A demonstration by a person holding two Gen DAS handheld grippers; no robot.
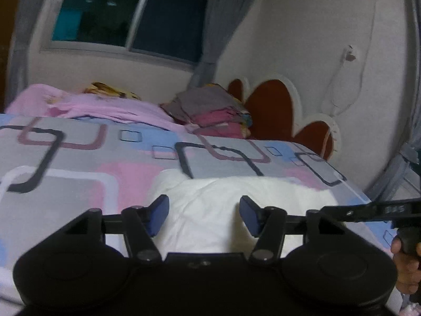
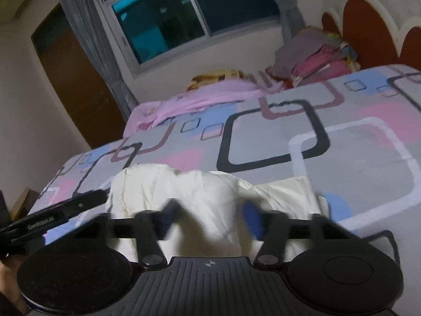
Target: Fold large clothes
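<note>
A white garment (image 1: 223,205) lies bunched and partly folded on the near part of the patterned bed (image 1: 79,168). My left gripper (image 1: 204,217) hangs just above it, jaws wide open and empty. In the right wrist view the same white garment (image 2: 184,194) lies in front of my right gripper (image 2: 208,221), whose blue-padded fingers are blurred but stand apart with nothing between them. The right gripper's body also shows at the right edge of the left wrist view (image 1: 381,210), and the left gripper's body at the left edge of the right wrist view (image 2: 52,216).
A pink cloth (image 1: 100,105) and a stack of folded clothes (image 1: 210,110) lie at the far side of the bed by a red headboard (image 1: 271,110). A window (image 1: 131,13) with grey curtains is behind. A brown door (image 2: 79,79) stands at left.
</note>
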